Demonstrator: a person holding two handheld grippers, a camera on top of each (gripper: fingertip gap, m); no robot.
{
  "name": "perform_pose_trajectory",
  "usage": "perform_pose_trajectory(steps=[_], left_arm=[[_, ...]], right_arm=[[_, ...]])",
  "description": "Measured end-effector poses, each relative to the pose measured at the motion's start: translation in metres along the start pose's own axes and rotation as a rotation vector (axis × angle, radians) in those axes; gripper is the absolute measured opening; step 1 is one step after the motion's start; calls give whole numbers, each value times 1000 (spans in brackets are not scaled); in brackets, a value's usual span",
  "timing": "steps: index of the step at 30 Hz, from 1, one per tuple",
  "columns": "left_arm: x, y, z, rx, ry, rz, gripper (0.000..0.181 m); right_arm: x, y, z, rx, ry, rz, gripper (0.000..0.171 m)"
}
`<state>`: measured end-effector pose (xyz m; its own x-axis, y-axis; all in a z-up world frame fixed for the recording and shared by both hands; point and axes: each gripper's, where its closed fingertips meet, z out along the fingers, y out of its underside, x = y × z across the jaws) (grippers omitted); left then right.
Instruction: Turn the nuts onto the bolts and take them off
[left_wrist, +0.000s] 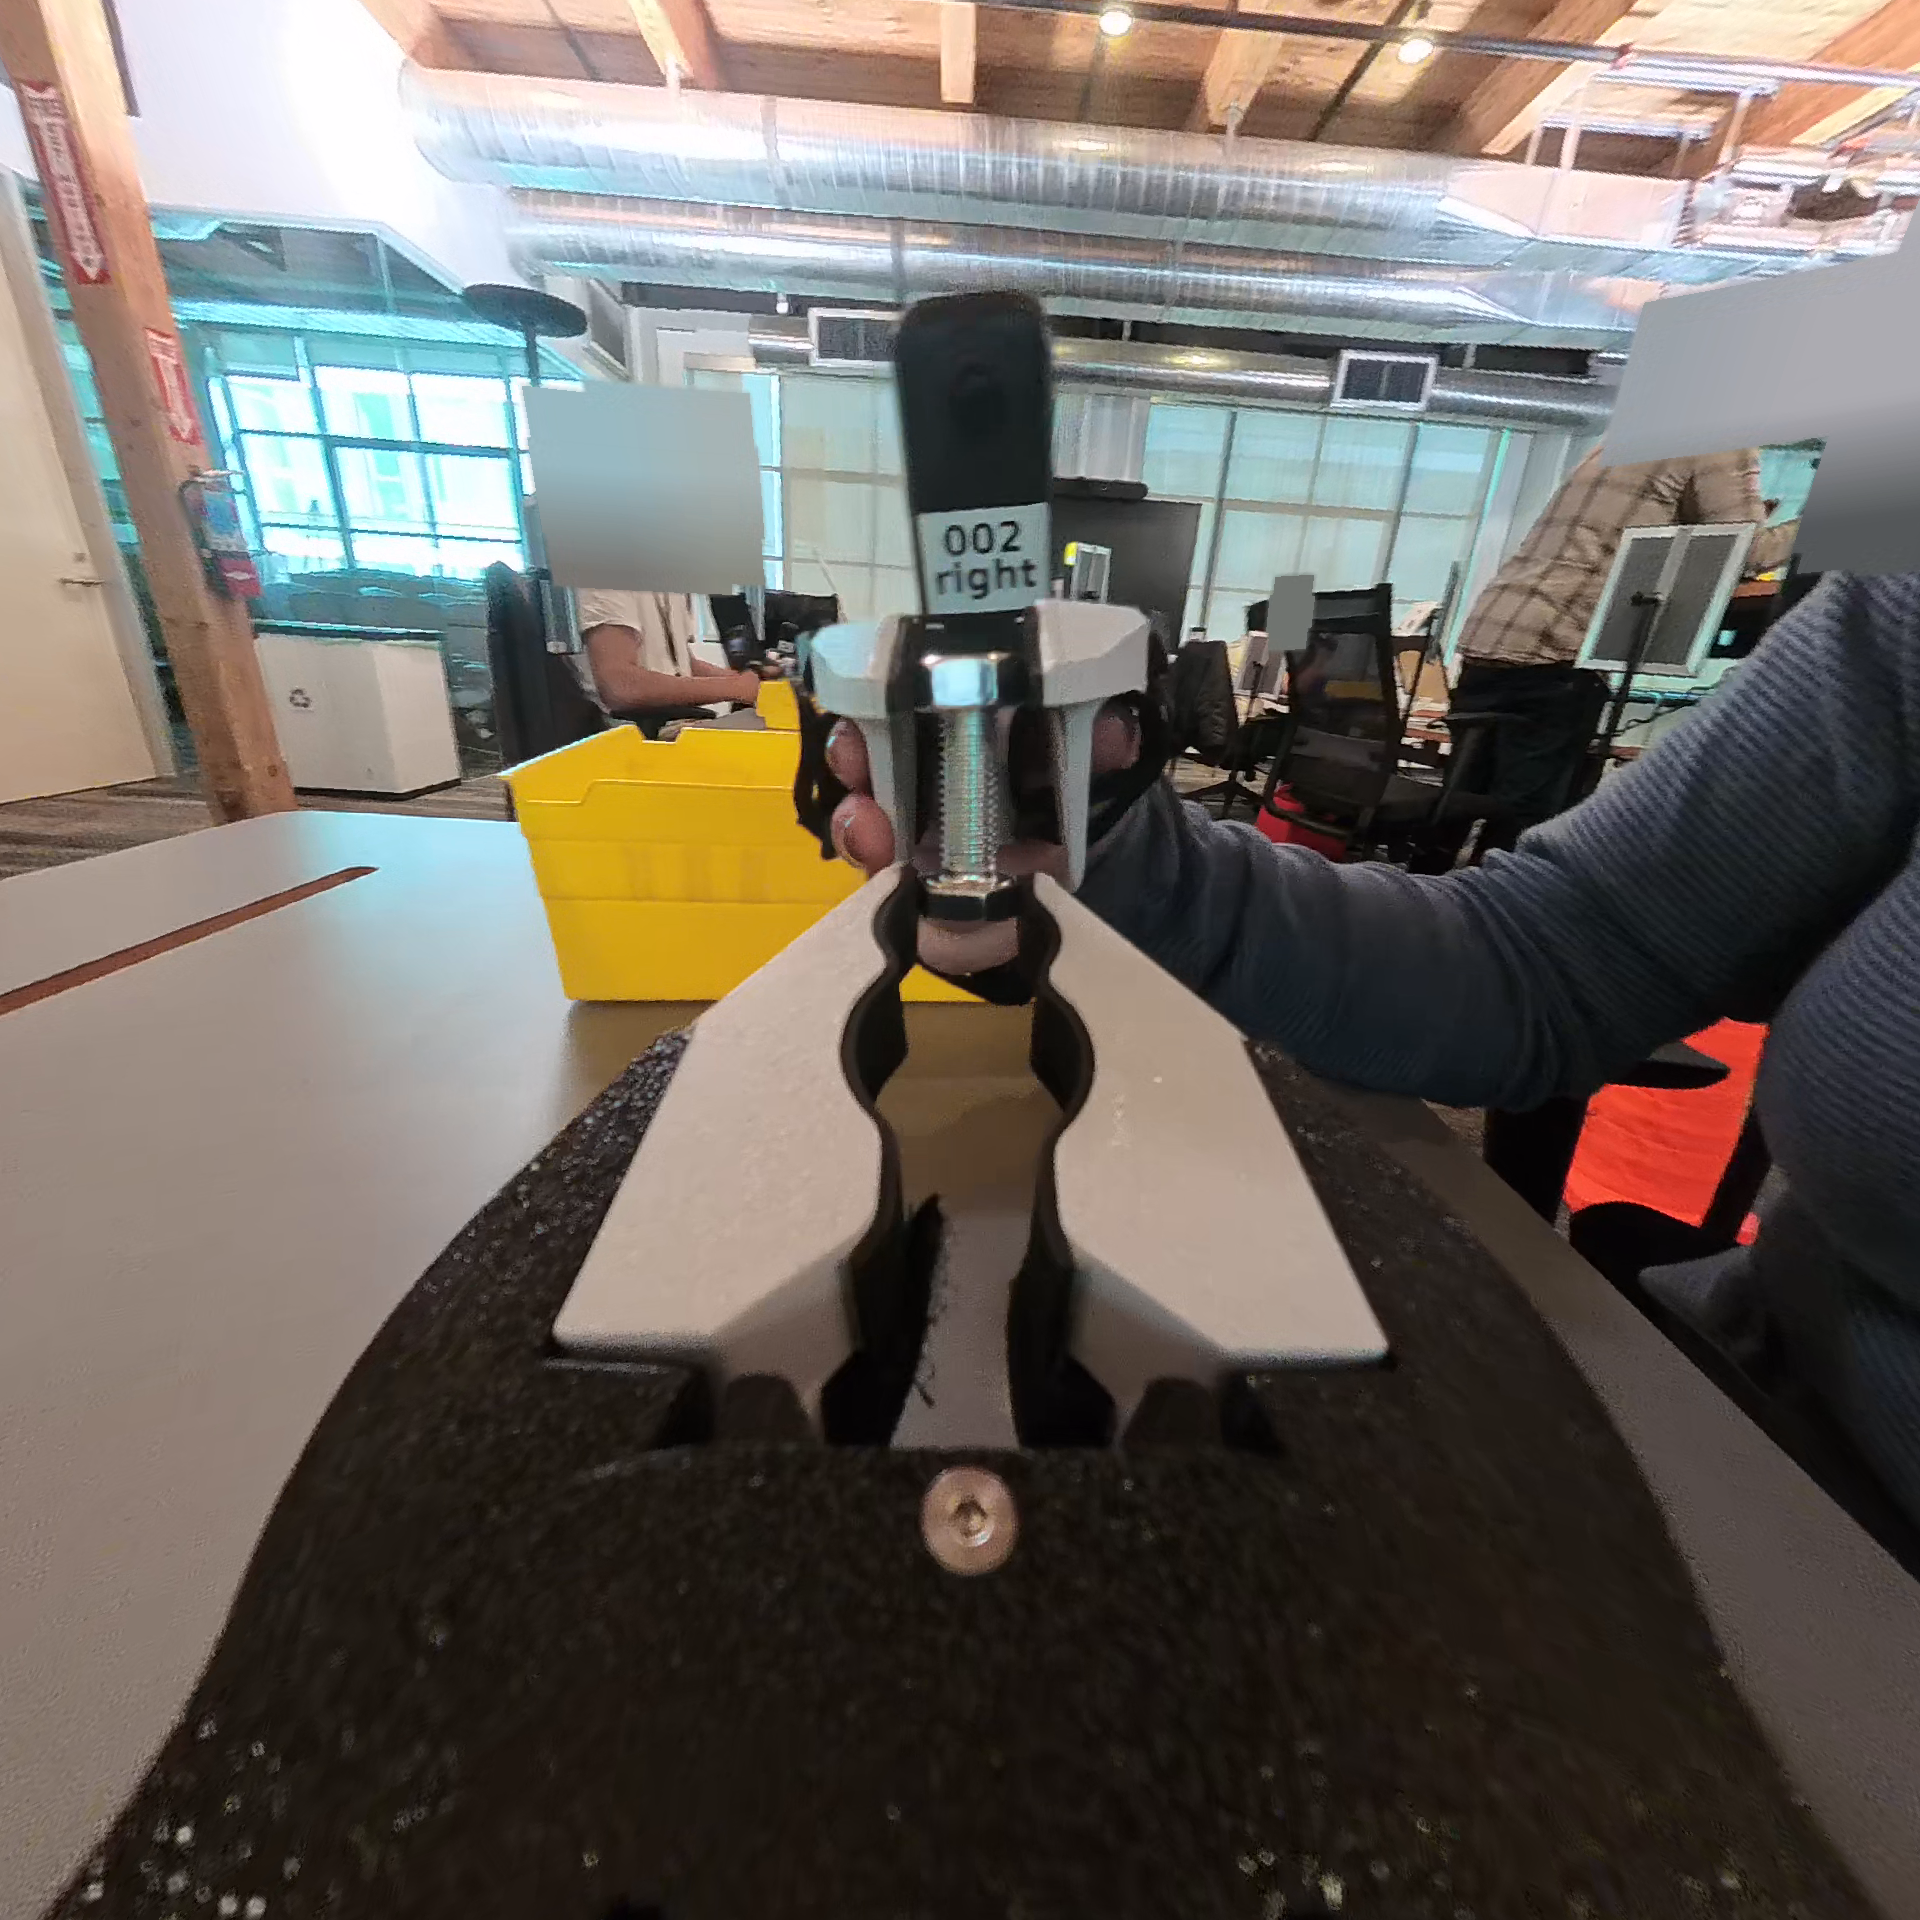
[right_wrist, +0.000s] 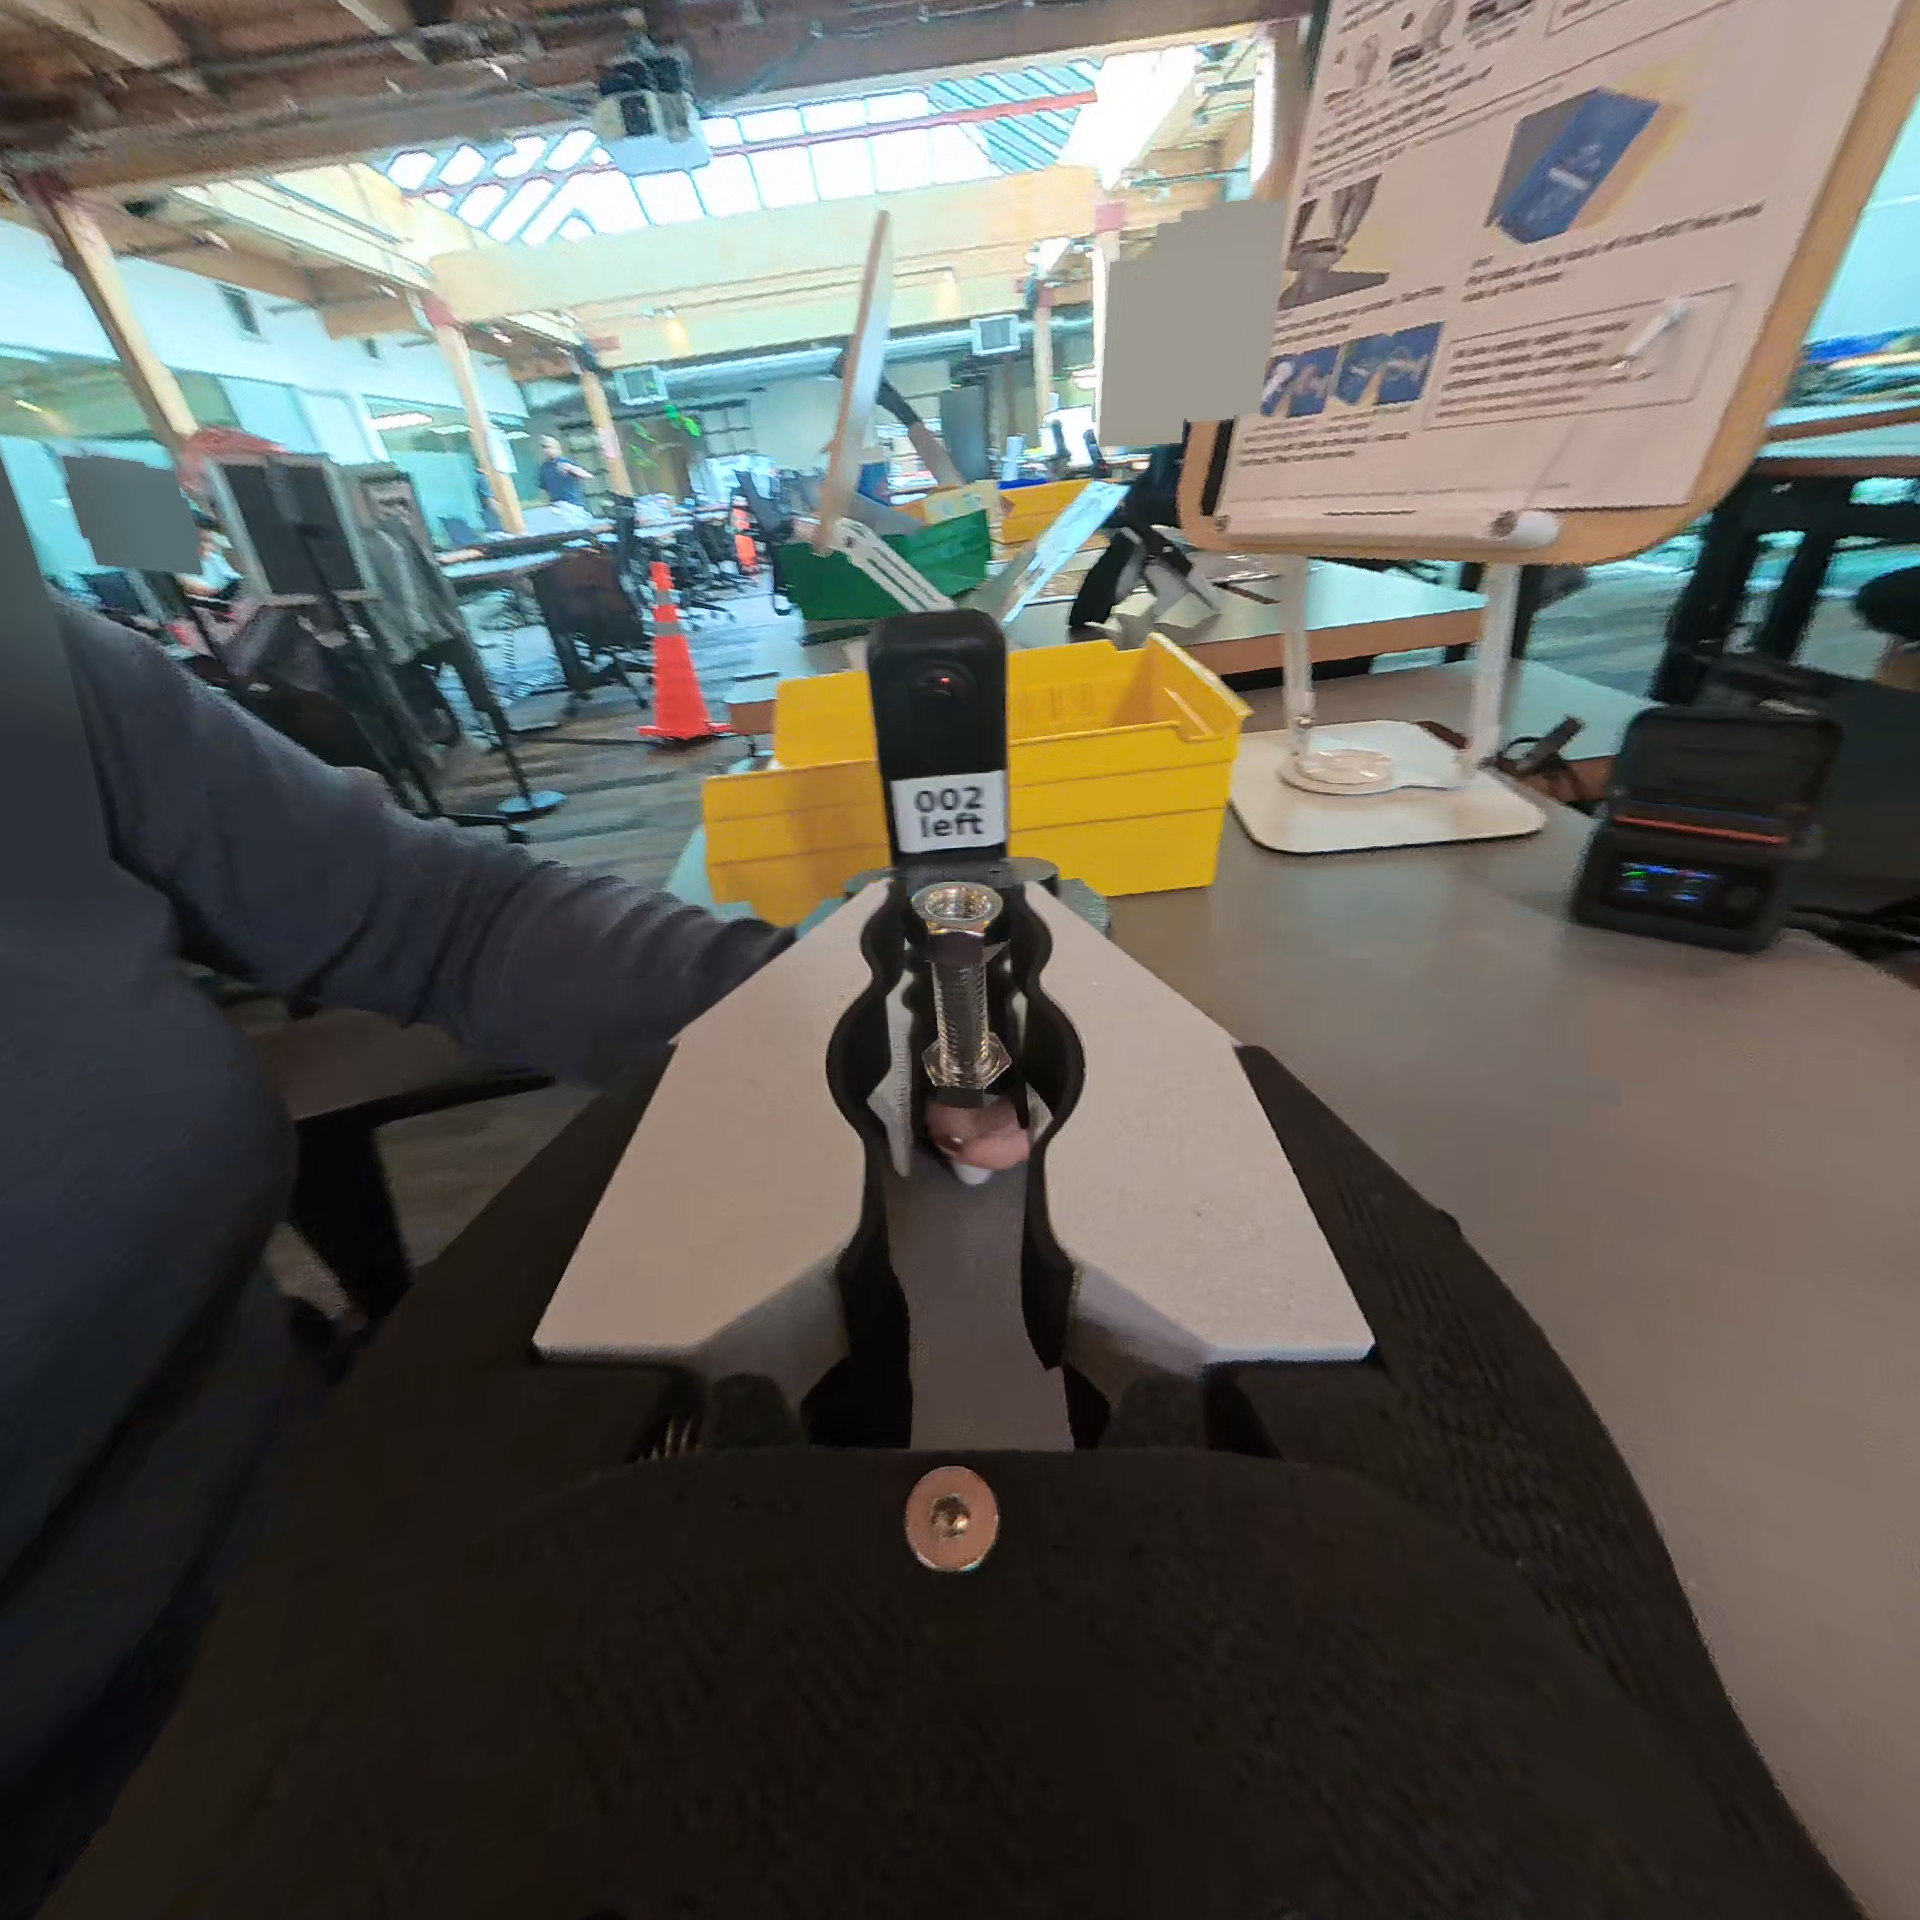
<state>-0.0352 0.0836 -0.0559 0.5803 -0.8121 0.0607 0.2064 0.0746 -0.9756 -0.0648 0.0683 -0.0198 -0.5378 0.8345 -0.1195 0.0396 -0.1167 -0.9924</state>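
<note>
**Nut and bolt held between two grippers**

Here the left gripper (left_wrist: 966, 896) is pinching the nut (left_wrist: 966, 891) at the bolt's threaded end, while the right gripper (right_wrist: 954, 914) is clamping the bolt (left_wrist: 968, 769) by its hex head. Both are meeting above the grey table (left_wrist: 312, 1039), near a yellow bin (left_wrist: 675, 862).

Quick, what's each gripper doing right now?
Left gripper: closed on the nut.
Right gripper: closed on the bolt, at its head end.
</note>
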Motion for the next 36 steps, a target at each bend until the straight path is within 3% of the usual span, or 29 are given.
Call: perform_pose_trajectory(steps=[7,15,20,26,32,36], left_arm=[[-25,-2,-6,-6,-199,49,17],[-39,-2,-13,-18,-313,72,17],[-40,-1,-12,-26,-315,59,17],[-40,4,-10,-55,-307,59,17],[-53,-2,-21,-21,-374,29,17],[-46,2,-16,-49,-332,41,17]], right_arm=[[24,-2,7,45,235,-121,18],[40,-4,13,91,450,-179,18],[43,-3,12,99,465,-176,19],[36,3,19,62,413,-193,45],[37,5,18,40,419,-215,45],[40,3,16,66,432,-202,48]])
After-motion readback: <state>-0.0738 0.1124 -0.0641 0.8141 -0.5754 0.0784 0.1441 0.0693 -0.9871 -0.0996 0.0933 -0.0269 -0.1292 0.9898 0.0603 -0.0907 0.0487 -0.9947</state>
